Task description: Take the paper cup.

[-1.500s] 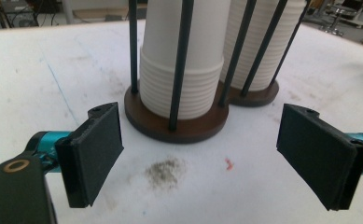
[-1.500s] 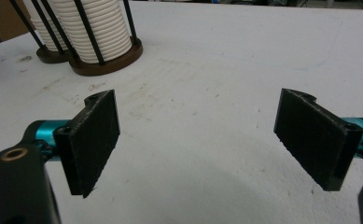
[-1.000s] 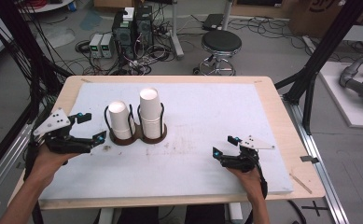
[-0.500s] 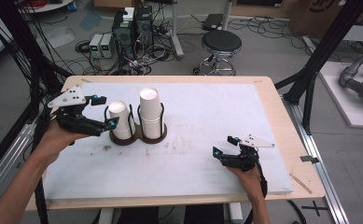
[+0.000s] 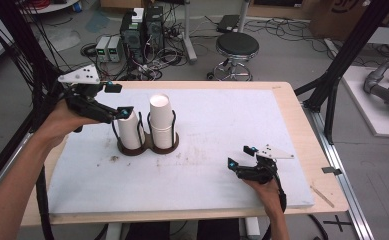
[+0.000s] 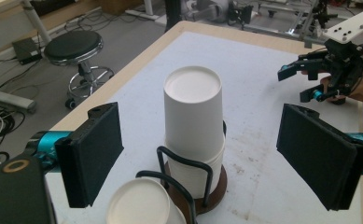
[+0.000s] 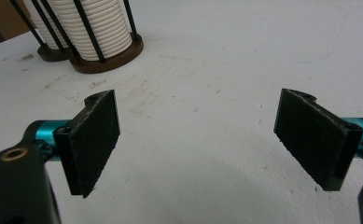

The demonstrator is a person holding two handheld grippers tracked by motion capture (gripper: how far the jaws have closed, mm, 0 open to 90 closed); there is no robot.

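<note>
Two stacks of white paper cups stand upside down in a brown two-ring wire holder (image 5: 147, 148) on the white table top. The left stack (image 5: 130, 131) is shorter than the right stack (image 5: 162, 120). My left gripper (image 5: 121, 101) hovers open just above the left stack, a hand holding it from the left. In the left gripper view its jaws (image 6: 202, 140) stand wide apart, touching nothing, with the tall stack (image 6: 193, 116) ahead between them and the short stack (image 6: 139, 205) below. My right gripper (image 5: 240, 156) rests open near the table's front right, with bare table between its jaws (image 7: 202, 135).
The wire holder's rods rise beside each stack (image 7: 97, 23). A wooden rim (image 5: 297, 130) frames the white top. Behind the table are a black stool (image 5: 237, 47), computer boxes (image 5: 142, 27) and cables on the floor. Black frame posts (image 5: 342, 65) stand at both sides.
My left gripper has risen from the table's left front and moved forward and right to hang over the left cup stack. Its jaws stay open. The right gripper has not moved.
</note>
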